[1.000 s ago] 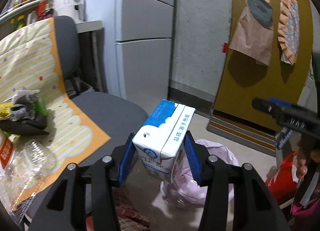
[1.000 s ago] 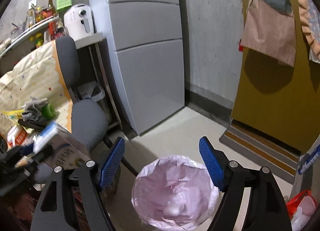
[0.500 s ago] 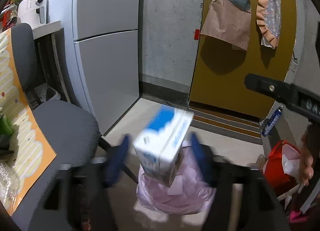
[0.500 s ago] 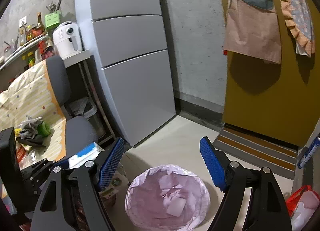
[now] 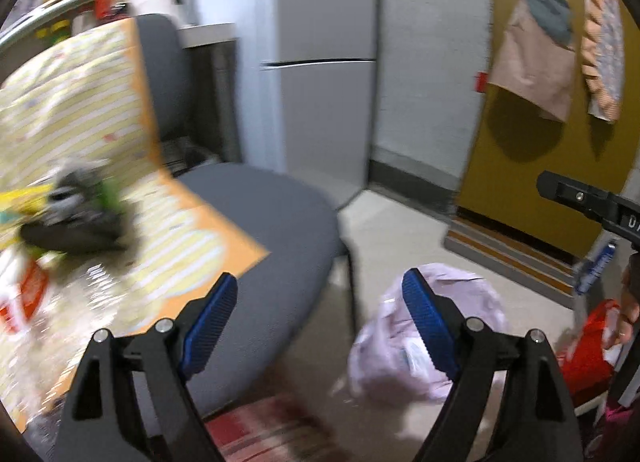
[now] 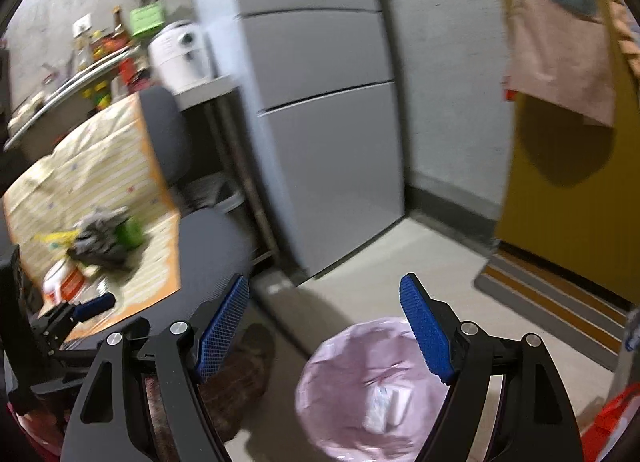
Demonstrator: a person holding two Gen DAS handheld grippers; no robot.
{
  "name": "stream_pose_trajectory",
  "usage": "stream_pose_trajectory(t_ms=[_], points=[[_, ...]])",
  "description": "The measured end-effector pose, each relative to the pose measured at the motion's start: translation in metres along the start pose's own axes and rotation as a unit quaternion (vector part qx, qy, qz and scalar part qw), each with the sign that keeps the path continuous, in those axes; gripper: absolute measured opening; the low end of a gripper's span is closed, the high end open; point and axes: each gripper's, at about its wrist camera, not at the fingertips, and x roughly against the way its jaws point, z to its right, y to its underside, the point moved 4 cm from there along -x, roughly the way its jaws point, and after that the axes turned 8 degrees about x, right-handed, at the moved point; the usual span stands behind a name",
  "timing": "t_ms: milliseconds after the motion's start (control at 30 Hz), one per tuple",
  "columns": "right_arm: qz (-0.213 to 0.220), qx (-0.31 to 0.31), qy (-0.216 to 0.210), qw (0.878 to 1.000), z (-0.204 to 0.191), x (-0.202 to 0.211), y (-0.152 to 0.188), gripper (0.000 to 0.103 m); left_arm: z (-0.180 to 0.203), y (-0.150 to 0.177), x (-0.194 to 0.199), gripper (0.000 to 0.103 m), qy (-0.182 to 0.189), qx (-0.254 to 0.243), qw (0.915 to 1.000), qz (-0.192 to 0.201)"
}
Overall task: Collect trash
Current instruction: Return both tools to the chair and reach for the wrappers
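1. Jaws on my left gripper [image 5: 320, 322] stand spread, having just been opening, with nothing between the blue pads [image 5: 208, 326].
2. My right gripper [image 6: 324, 326] is spread as well, empty, hanging above the bin's near rim.
3. Milk carton [image 6: 386, 408] lies at the bottom of the pink-lined trash bin [image 6: 340, 358], below and slightly right of the right gripper's gap, touching neither pad. In the left wrist view the same bin [image 5: 408, 366] sits on the floor behind the left gripper's right-hand finger, clear of it.
4. Grey chair seat [image 5: 280, 229] lies just beyond the left gripper, left of the bin.
5. Further left, the striped yellow-and-orange cloth [image 5: 176, 229] carries the remaining trash: a dark crumpled heap with something green [image 5: 84, 213], and clear plastic nearer me; blur hides finer detail.
6. Right edge of the left view: part of the right gripper's body [image 5: 588, 201] and a red bag [image 5: 588, 350] on the floor.
7. Farthest back: grey fridge [image 6: 320, 109] and yellow door [image 5: 532, 165].
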Motion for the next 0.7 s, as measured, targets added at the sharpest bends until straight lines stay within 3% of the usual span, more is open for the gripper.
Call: stream_pose_trajectory(t_ms=[367,533,700], points=[[-0.026,0.09,-0.098,0.991,-0.112,-0.024,-0.019,0.078,-0.104,0.005,0.06,0.082,-0.118,0.079,0.9896,0.026],[-0.026,0.134,-0.142,0.98,-0.167,-0.033,-0.036,0.078,-0.157,0.005,0.084,0.082,-0.169,0.119,0.9778,0.033],[-0.017,0.177,-0.184,0.967,-0.224,-0.044,-0.055,0.077,-0.217,0.008,0.112,0.082,-0.228,0.168,0.9584,0.037]])
